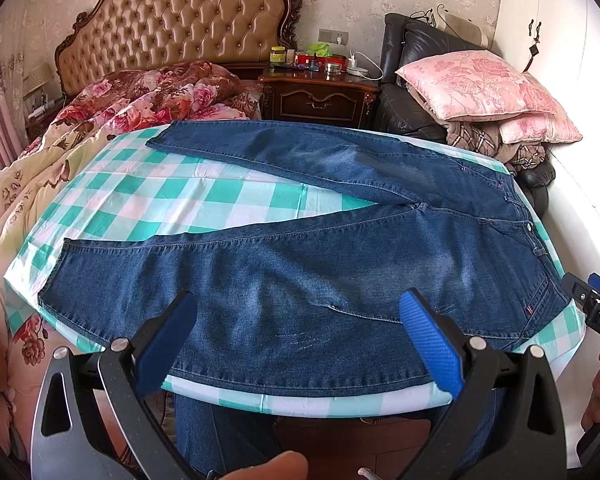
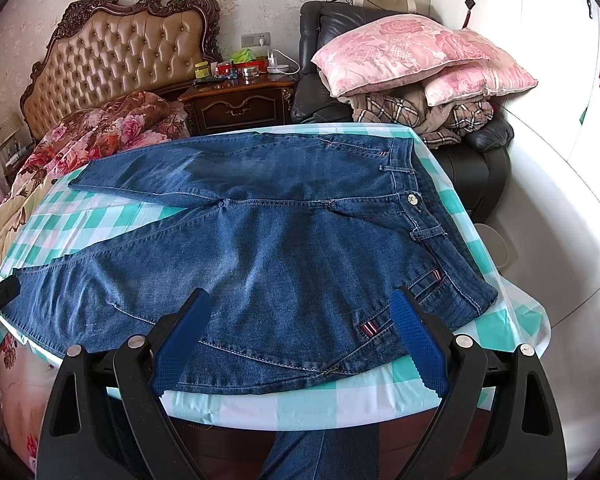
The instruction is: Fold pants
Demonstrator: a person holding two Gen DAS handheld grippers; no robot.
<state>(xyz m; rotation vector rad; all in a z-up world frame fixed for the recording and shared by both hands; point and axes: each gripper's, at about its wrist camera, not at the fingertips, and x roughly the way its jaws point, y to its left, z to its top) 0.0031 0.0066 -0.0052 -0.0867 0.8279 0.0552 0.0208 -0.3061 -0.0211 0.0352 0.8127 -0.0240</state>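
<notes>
Tufted headboard (image 1: 188,20), nightstand (image 1: 320,100) w/ jars, pink pillows (image 1: 480,84) on black armchair (image 2: 476,136).

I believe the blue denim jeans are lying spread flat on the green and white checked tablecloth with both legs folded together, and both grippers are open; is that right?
Not quite: the blue denim jeans are not folded yet. Their two legs lie apart in a V on the green and white checked tablecloth, as the left wrist view shows. The rest holds: the left gripper and right gripper are both open.
</notes>
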